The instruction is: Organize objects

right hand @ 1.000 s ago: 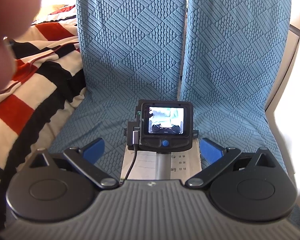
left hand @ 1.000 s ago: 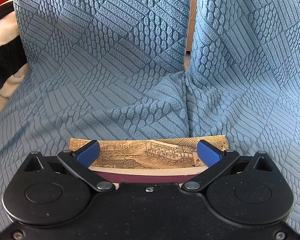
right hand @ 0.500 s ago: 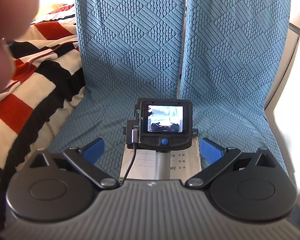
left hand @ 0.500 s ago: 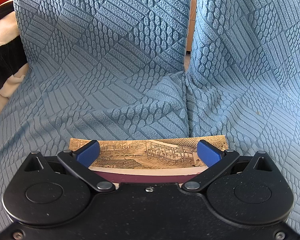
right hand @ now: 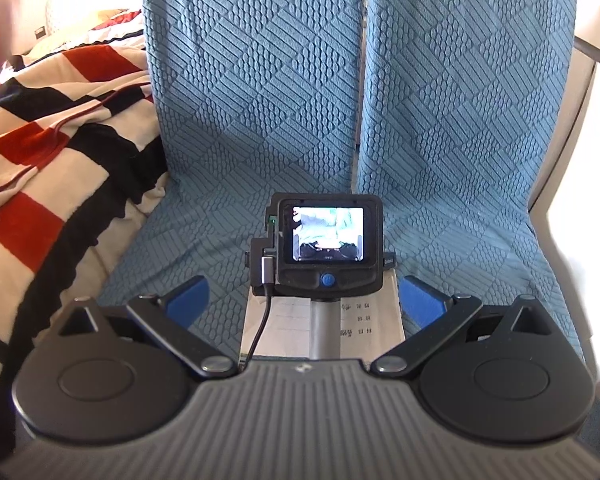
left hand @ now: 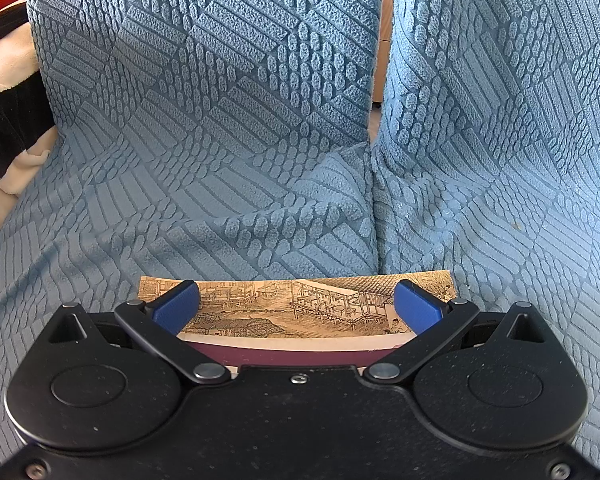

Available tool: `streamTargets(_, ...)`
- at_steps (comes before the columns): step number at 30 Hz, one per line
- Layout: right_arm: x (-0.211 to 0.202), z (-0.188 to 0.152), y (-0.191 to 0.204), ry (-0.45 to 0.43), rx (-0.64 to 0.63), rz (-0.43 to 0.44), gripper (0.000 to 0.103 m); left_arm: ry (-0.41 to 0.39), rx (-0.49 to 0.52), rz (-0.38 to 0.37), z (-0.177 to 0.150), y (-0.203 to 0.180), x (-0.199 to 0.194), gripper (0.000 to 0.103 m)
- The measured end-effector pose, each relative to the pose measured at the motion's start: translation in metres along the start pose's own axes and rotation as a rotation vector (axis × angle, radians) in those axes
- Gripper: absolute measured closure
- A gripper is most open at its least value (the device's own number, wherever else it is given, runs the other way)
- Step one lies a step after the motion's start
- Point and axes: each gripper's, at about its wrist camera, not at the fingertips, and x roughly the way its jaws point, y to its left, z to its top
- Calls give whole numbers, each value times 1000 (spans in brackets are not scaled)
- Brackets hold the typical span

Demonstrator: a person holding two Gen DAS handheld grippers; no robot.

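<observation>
A book (left hand: 296, 312) with an ink-drawn cover lies flat on the blue sofa cover (left hand: 220, 140), low in the centre of the left wrist frame, just below the seam between the two cushions. The left gripper (left hand: 296, 308) is held over its near edge with the fingers (left hand: 176, 308) spread wide, one blue pad above each end of the cover; nothing is pinched.

In the right wrist frame the right gripper (right hand: 304, 300) is likewise seen with its fingers (right hand: 188, 296) spread. The left unit's screen (right hand: 327, 234) and pale printed paper (right hand: 292, 324) (probably the book's other face) fill the lower centre between them. A striped blanket (right hand: 52, 128) is piled at the left.

The step in hand is judged to be taking up the book. The fingers are best lowered to bracket its thickness rather than its width, then closed squarely. The soft cover gives underneath, so the edge should be tipped up first, lest fabric be caught.
</observation>
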Motion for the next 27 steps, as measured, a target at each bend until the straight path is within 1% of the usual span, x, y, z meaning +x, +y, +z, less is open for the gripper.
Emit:
streamTargets(5, 2, 0, 4, 4, -25, -53, 0, 0, 0, 0, 0, 0, 0, 0)
streamTargets(10, 1, -2, 3, -2, -34, -68, 0, 0, 0, -1, 0, 0, 0, 0)
streamTargets(17, 2, -4, 0, 1, -27, -56, 0, 0, 0, -2, 0, 0, 0, 0)
streamTargets(27, 8, -13, -29, 29, 19, -31, 0, -1, 0, -2, 0, 0, 0, 0)
